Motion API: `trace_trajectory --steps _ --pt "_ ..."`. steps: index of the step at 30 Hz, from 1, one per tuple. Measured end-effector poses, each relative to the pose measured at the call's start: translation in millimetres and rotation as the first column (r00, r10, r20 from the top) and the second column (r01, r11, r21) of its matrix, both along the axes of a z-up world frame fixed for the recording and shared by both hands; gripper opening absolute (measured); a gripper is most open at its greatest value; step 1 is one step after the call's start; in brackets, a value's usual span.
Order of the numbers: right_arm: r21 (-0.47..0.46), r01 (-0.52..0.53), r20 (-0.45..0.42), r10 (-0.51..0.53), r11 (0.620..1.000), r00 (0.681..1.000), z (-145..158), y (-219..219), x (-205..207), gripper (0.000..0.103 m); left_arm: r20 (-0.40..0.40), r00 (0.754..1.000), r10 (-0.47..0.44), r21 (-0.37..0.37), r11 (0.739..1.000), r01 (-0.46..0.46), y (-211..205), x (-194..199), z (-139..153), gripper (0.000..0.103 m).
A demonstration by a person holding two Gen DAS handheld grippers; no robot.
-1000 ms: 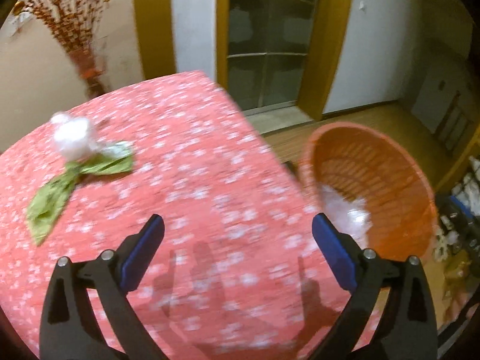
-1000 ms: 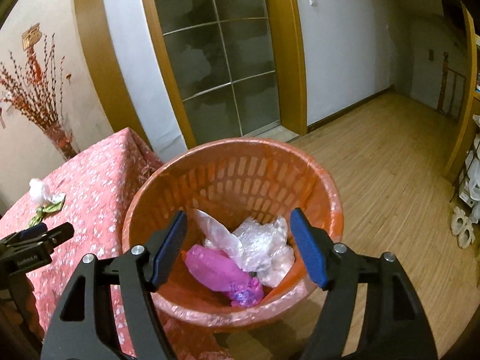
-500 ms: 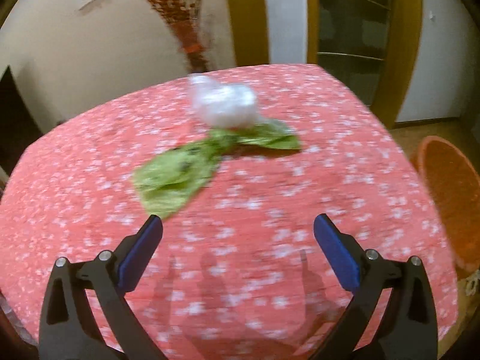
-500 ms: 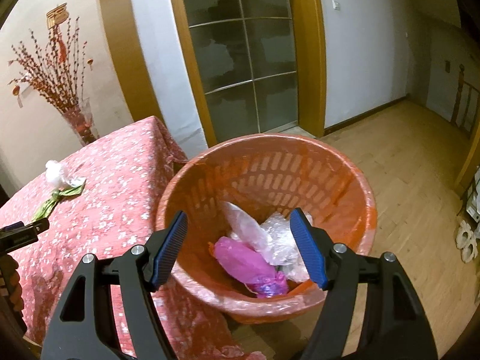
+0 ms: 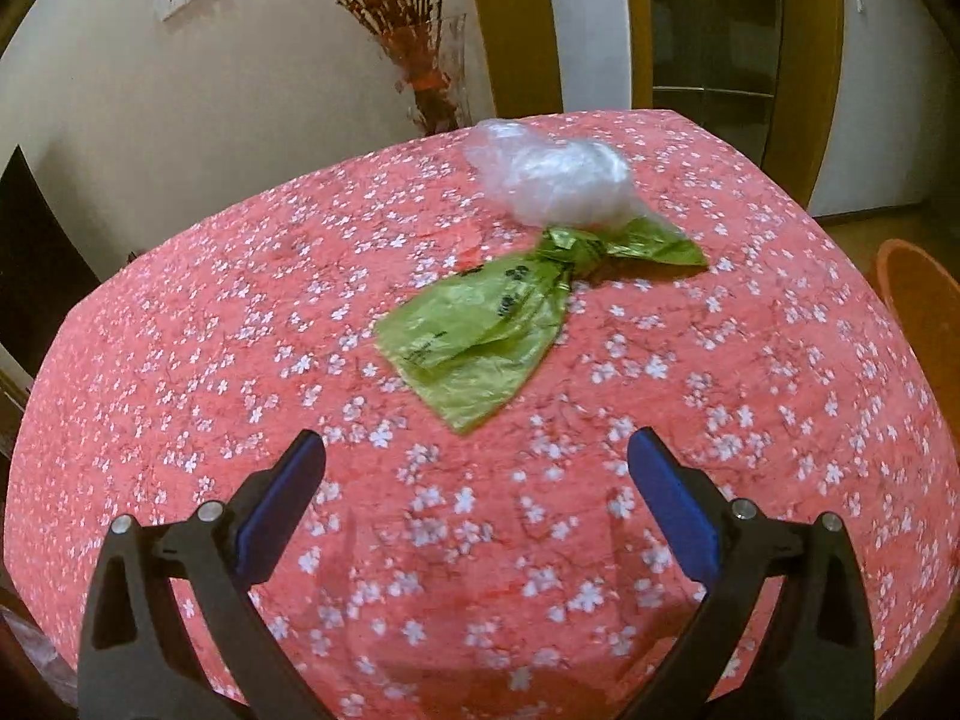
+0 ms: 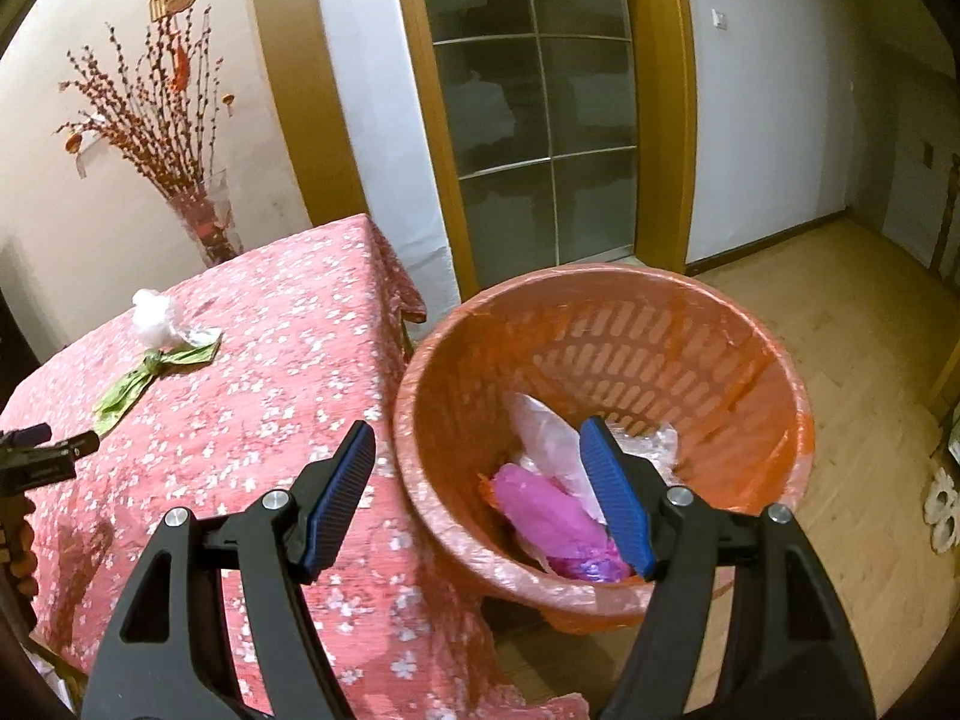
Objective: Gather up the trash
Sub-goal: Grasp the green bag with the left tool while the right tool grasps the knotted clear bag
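A green plastic bag [image 5: 486,324] lies flat on the red flowered tablecloth [image 5: 240,360], with a crumpled clear plastic bag [image 5: 552,180] just behind it. My left gripper [image 5: 474,462] is open and empty, hovering over the table a little in front of the green bag. My right gripper [image 6: 480,450] is open and empty, above the table edge and the rim of the orange basket [image 6: 750,330]. The basket holds a pink bag [image 6: 552,510] and clear plastic [image 6: 540,426]. Both table bags also show in the right wrist view: green [image 6: 138,384], clear [image 6: 153,312].
A glass vase of red branches [image 6: 204,222] stands at the table's far edge by the wall. A glass door [image 6: 534,120] is behind the basket. Wooden floor [image 6: 870,330] lies to the right. The basket edge [image 5: 918,312] shows right of the table.
My left gripper has swung left from the basket to face the two bags and moved closer to them. My right gripper has drifted left, toward the table edge.
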State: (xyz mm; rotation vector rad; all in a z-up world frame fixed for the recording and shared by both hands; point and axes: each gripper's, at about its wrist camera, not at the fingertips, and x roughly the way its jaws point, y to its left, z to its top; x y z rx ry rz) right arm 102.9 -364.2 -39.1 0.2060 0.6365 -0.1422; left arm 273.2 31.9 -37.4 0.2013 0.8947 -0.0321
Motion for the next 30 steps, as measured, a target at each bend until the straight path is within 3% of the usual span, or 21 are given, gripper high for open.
trace_trajectory --steps 6,9,17,20,22,24,27,30 --pt "-0.016 -0.015 -0.006 0.015 1.000 1.000 2 9 6 0.070 -0.012 1.000 -0.005 -0.078 0.997 0.004 0 30 4 0.099" --pt "-0.024 -0.017 -0.010 0.017 1.000 1.000 2 12 7 0.070 0.029 0.999 -0.046 -0.182 0.982 0.050 -2 44 8 0.099" --pt "-0.047 -0.029 -0.021 0.028 0.998 0.999 4 18 11 0.070 0.014 0.999 -0.046 -0.039 0.998 0.047 -17 80 -10 0.095" --pt "-0.048 -0.039 -0.025 0.037 0.998 0.999 4 22 13 0.070 -0.030 0.998 -0.058 -0.059 0.997 0.056 -13 84 -19 0.062" --pt "-0.048 -0.050 -0.026 0.048 0.998 0.998 5 27 16 0.070 -0.034 0.997 -0.069 -0.135 0.989 0.064 -5 82 -19 0.047" --pt "-0.053 -0.068 -0.026 0.067 0.996 0.997 6 35 19 0.070 -0.026 0.997 -0.072 -0.144 0.987 0.068 -1 78 -17 0.023" --pt "-0.057 -0.100 -0.021 0.099 0.993 0.995 10 47 24 0.070 -0.022 0.996 -0.090 -0.152 0.985 0.086 5 71 -15 0.008" --pt "-0.057 -0.146 -0.013 0.145 0.988 0.989 16 66 32 0.070 -0.002 0.995 -0.098 -0.169 0.981 0.096 22 54 -10 0.006"
